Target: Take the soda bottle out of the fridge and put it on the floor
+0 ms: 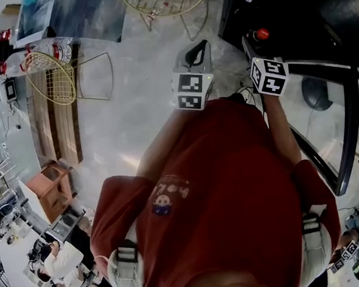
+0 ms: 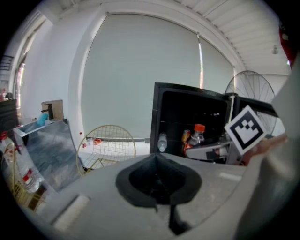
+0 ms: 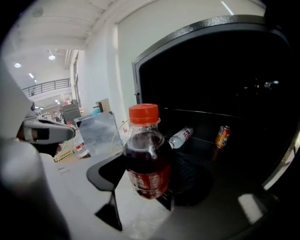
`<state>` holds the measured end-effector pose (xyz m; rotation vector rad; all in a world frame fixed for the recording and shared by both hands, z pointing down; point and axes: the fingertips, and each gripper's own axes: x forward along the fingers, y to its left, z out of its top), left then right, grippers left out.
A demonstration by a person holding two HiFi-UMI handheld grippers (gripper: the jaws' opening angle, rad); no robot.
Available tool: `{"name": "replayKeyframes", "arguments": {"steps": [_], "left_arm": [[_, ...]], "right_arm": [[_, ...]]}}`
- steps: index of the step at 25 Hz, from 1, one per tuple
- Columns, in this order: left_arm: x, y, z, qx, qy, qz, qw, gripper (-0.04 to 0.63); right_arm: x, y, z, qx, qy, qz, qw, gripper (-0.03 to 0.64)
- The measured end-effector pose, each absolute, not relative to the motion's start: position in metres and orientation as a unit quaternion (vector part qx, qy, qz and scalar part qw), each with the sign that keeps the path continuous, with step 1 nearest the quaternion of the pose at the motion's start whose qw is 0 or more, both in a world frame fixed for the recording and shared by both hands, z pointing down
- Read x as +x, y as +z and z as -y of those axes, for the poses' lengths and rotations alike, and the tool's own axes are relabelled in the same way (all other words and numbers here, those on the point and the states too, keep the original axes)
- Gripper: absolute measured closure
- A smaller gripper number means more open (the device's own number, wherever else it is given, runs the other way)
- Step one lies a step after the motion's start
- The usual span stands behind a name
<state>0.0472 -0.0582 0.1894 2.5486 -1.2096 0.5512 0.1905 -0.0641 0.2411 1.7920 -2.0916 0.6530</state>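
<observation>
The soda bottle [image 3: 146,159] has dark liquid, a red label and an orange-red cap. My right gripper [image 3: 145,183] is shut on its lower body and holds it upright in front of the open black fridge [image 3: 225,84]. In the head view the cap [image 1: 262,34] shows just ahead of the right gripper [image 1: 259,42] at the fridge's mouth. The left gripper view also catches the bottle [image 2: 197,136] beside the right gripper's marker cube [image 2: 246,127]. My left gripper [image 2: 157,180] is shut with nothing in it and hangs left of the fridge [image 1: 197,51].
A water bottle [image 3: 180,137] lies on a fridge shelf, with an orange can [image 3: 222,136] to its right. The glass fridge door [image 1: 329,125] stands open at the right. Gold wire chairs [image 1: 53,76] and water bottles [image 1: 32,56] stand at the left, near a wooden stool [image 1: 48,187].
</observation>
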Motion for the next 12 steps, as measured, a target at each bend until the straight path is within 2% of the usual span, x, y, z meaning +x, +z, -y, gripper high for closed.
{"name": "replayKeyframes", "arguments": {"steps": [12], "left_arm": [[0.001, 0.164, 0.061, 0.864, 0.186, 0.457, 0.096, 0.595]], "right_arm": [[0.154, 0.179, 0.037, 0.591, 0.195, 0.768, 0.152, 0.316]]}}
